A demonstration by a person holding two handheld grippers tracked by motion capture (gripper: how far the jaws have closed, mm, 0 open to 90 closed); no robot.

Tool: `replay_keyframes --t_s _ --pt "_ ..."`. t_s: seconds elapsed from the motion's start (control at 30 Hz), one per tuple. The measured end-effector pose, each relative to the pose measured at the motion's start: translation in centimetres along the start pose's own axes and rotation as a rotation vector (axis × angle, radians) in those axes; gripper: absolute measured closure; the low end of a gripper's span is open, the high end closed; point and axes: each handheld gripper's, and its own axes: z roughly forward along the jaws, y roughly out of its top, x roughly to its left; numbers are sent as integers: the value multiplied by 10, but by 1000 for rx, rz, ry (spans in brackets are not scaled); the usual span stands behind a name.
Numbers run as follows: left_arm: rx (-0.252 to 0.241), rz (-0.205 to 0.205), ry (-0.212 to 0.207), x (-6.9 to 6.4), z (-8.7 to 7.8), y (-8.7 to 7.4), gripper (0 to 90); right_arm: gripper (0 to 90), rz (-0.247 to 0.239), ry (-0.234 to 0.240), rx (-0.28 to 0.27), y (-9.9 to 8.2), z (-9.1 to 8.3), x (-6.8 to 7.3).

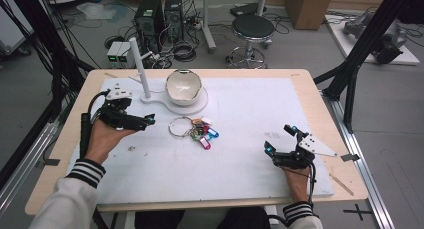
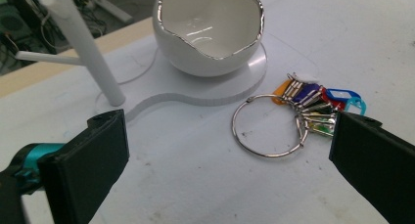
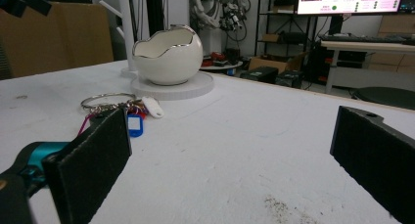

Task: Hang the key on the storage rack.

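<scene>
High view: a metal key ring [image 1: 179,126] with glossy plastic tags [image 1: 204,134] is seen at three o'clock of the wide-open left gripper [image 1: 131,120]; the right gripper [image 1: 283,139] is likewise spread.

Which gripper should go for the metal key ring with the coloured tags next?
Left, probably. The left gripper sits open just beside the large metal key ring with coloured plastic tags, which lies between its fingers in the left gripper view. The right gripper, also open, rests farther off near the table's right edge.
</scene>
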Motion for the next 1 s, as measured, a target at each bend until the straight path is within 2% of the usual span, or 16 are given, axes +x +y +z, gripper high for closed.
replay_keyframes --t_s 0.1,0.3,0.43,0.57,0.63,0.67,0.83,0.9,1.0 --pt "53 5 0 -5 11 7 17 11 0 0 0 0 0 0" --pt "121 21 -20 -12 31 17 17 11 -2 0 0 0 0 0" --pt "162 36 -29 -12 41 22 17 11 1 0 0 0 0 0" --pt "200 29 -37 -11 52 27 17 11 0 0 0 0 0 0" --pt "221 40 -39 -10 56 30 17 11 -1 -1 0 0 0 0" --pt "226 30 -43 -10 58 31 17 11 -2 0 0 0 0 0" --pt "293 39 -51 -8 67 38 18 11 -3 0 0 0 0 0" --pt "311 33 -54 -9 71 40 18 11 -1 0 0 0 0 0" --pt "336 -6 -68 -7 79 40 26 11 -3 0 0 0 0 0"
